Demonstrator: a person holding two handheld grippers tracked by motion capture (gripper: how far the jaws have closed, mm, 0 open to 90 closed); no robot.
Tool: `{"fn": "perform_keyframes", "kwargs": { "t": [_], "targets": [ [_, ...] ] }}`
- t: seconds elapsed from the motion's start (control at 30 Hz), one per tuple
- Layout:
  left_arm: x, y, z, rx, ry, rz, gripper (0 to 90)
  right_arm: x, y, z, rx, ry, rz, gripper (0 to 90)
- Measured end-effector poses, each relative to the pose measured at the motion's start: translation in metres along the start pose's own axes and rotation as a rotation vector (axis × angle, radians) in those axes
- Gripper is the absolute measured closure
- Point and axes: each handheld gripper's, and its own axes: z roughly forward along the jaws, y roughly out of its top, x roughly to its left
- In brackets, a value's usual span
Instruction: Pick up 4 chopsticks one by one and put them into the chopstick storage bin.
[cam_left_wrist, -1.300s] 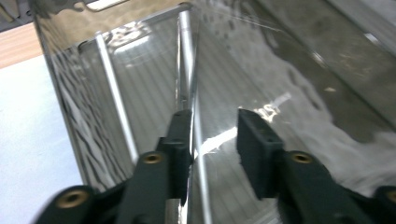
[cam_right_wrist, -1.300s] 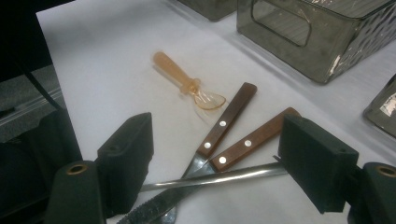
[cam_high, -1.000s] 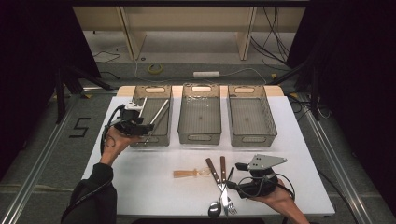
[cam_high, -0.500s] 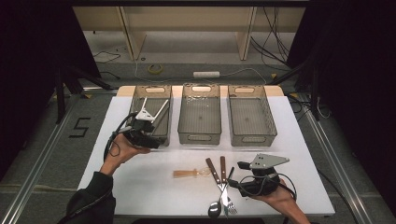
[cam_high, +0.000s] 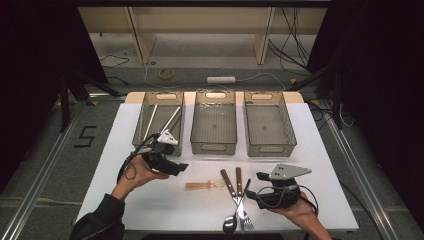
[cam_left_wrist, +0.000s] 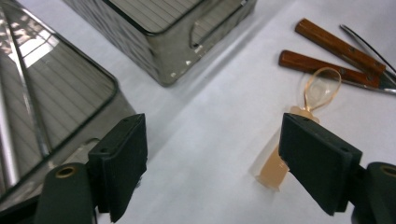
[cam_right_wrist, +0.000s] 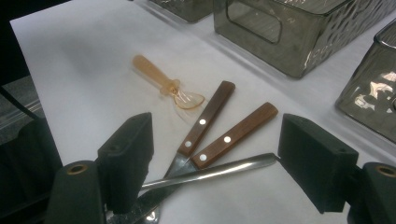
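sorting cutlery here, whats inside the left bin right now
The left bin holds two long pale sticks, leaning across each other. The left gripper, jaws open and empty after just opening, and its hand cover the bin's near end, so anything lying there is hidden.

Three bins (cam_high: 214, 122), two chopsticks (cam_high: 170, 120), four utensils (cam_high: 235, 192)

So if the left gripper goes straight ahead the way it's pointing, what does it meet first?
Probably the amber plastic spoon: the open left gripper points toward it, though slightly off-centre. The wooden-handled cutlery lies beyond.
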Motion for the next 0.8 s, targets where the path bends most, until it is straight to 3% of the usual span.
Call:
{"fn": "perform_keyframes", "kwargs": {
  "t": [0.47, 0.8],
  "targets": [
    [-0.026, -0.002, 0.012, 0.056, -0.050, 0.087, 20.8, -0.004, -0.002, -0.003, -0.023, 0.004, 0.013, 27.7],
    [-0.037, 0.000, 0.022, 0.117, -0.071, 0.151, 20.9, -0.004, -0.003, -0.002, -0.018, 0.012, 0.015, 27.7]
  ]
}}
